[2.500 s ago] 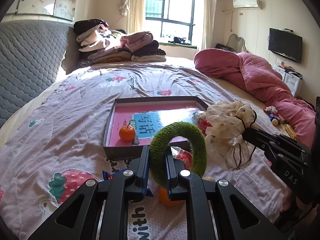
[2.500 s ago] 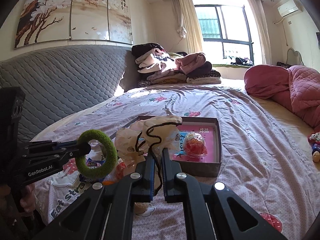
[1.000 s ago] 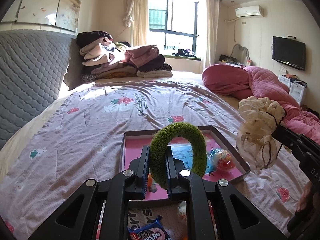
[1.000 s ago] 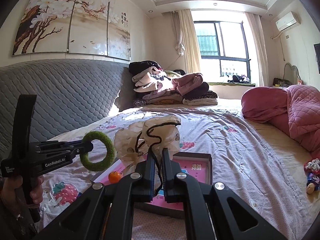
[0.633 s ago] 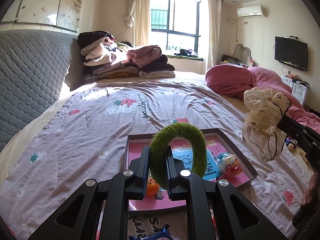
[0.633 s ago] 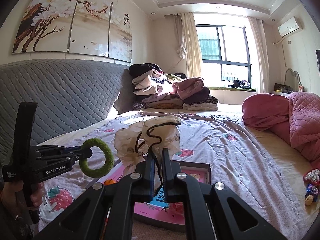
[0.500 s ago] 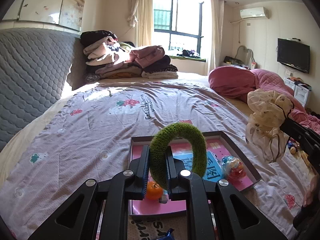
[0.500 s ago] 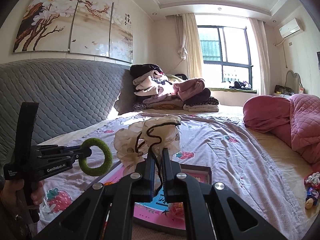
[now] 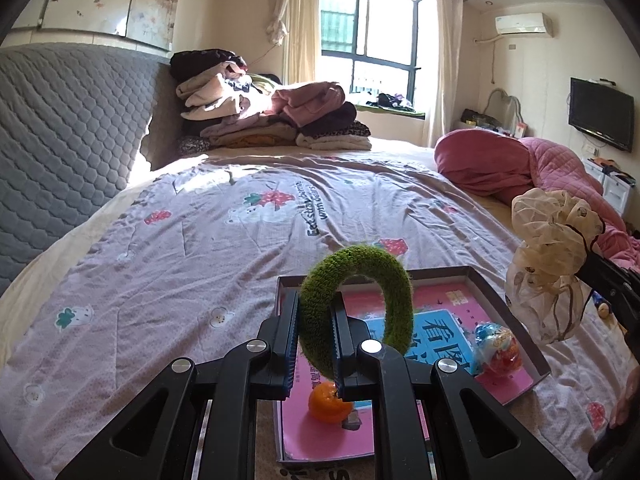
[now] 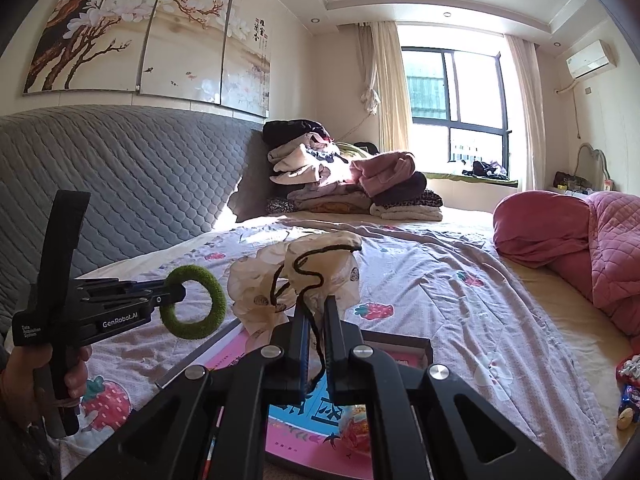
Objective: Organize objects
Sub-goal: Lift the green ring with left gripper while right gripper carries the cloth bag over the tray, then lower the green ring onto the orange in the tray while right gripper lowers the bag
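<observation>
Fuzzy green yarn is covering the ring (image 9: 356,304) that my left gripper (image 9: 314,344) is holding; the black fingers (image 9: 289,344) are pressing closed on its lower left part, and the ring is standing upright in the air above the near end of the tray (image 9: 400,274). My right gripper (image 10: 314,344) is holding up a pale, thin gauze scrunchie (image 10: 296,280) with small dark prints, all crumpled in soft ruffles. A thin black cord (image 10: 308,276) is running across it and down between the fingers, which are almost closed on it.

Below both grippers the shallow rectangular tray is lying on the bed (image 9: 200,240). It has low dark walls and a glossy pink and blue printed bottom. Inside, a round orange fruit (image 9: 330,402) is sitting near the front, just beside a small grey piece I cannot identify, and a shiny wrapped toy (image 9: 496,344) in crinkled clear foil is resting near the right wall. These things are well apart, so bare bottom is showing between them.

Around the tray the wrinkled lilac sheet with strawberry prints is lying open. A quilted grey headboard (image 10: 120,184) is bordering the bed on the left, folded clothes (image 9: 272,120) are piled at the far end, and a pink quilted duvet (image 9: 540,172) is heaped at the right.
</observation>
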